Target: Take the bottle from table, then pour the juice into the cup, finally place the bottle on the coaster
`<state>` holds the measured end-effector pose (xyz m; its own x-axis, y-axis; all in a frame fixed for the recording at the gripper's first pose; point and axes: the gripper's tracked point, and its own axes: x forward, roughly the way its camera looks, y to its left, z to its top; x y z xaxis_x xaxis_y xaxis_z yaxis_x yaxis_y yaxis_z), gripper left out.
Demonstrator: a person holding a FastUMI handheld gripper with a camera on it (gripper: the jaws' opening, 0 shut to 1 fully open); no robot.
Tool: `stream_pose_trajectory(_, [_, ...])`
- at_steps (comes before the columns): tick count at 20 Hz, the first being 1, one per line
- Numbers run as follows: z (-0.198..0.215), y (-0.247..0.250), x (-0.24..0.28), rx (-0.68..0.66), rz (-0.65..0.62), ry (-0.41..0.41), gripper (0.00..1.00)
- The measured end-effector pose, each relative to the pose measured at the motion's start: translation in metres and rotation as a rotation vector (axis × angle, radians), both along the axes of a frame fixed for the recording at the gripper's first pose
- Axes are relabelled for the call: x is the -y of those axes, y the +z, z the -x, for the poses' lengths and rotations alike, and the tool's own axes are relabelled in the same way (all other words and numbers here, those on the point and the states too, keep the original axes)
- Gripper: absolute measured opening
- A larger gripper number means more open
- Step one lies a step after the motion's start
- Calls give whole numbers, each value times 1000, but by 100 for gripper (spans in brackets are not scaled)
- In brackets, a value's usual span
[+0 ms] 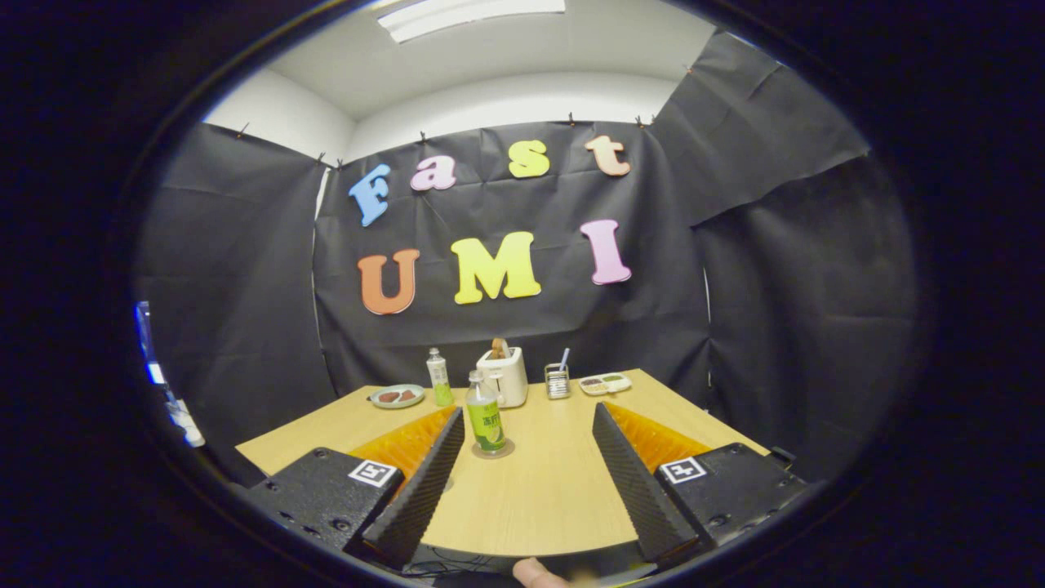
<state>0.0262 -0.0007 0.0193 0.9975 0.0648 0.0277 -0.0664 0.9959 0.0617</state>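
A clear bottle with a green label (485, 416) stands upright on a round coaster (495, 450) on the wooden table (547, 490). It is just inside my left finger's tip, between the two fingers and nearer the left one, touching neither. My gripper (529, 410) is open, its black ridged fingers (424, 482) spread wide with nothing held. A second, slimmer bottle with yellow-green liquid (439, 377) stands farther back, beyond the fingers.
Along the table's far edge stand a plate with brown food (397, 396), a white toaster with bread (504, 376), a small metal holder with a utensil (558, 380) and a divided tray (605, 383). A person's fingertip (535, 574) shows below the table's near edge.
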Motion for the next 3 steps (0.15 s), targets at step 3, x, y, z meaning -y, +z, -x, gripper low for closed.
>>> stream_pose_trajectory(3, [6,1,2,1,-15,-9,100])
